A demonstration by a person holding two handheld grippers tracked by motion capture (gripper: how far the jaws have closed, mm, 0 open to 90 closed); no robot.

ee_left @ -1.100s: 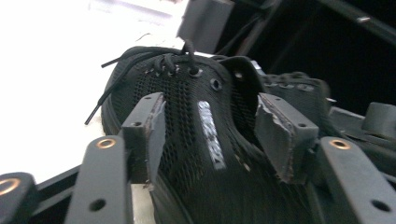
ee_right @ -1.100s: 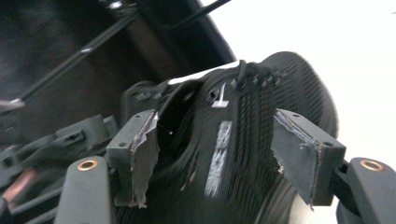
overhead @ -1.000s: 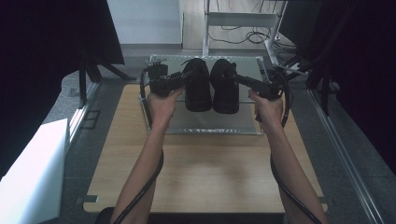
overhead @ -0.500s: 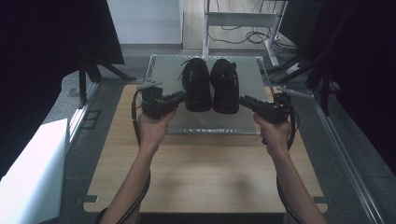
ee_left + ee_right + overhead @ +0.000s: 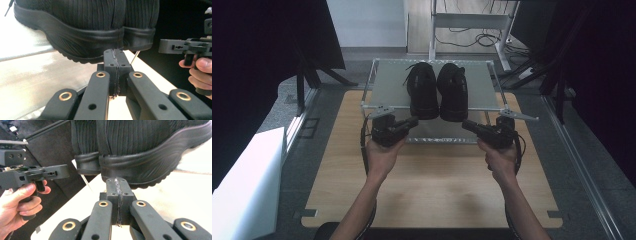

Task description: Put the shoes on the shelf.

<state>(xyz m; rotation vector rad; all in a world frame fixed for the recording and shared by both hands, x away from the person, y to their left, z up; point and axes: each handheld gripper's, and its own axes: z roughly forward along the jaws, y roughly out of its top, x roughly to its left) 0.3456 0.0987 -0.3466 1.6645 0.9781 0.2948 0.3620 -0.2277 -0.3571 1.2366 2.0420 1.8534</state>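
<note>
At the near edge of the raised shelf, the left gripper (image 5: 412,121) and the right gripper (image 5: 468,124) both stand fully closed, pads pressed together with nothing between them; their jaws have just been closing on empty air. Each points inward and forward at a heel.

Just beyond the tips sits the pair of black knit lace-up shoes with moulded rubber soles: left shoe (image 5: 422,90) and right shoe (image 5: 453,91), side by side and touching or nearly so, on the pale translucent shelf panel in a metal frame (image 5: 387,90). This stands on the light wooden tabletop (image 5: 437,185).

Handling, as judged: light, soft ribbed uppers that will collapse under a pinch; stiffer, grippy ridged soles. The firmest hold appears to be the heel counter or collar rim (image 5: 117,15), or sole edge (image 5: 140,167).

Orientation: heels face the person, toes point away; long axes run near-to-far, roughly parallel, soles down.
</note>
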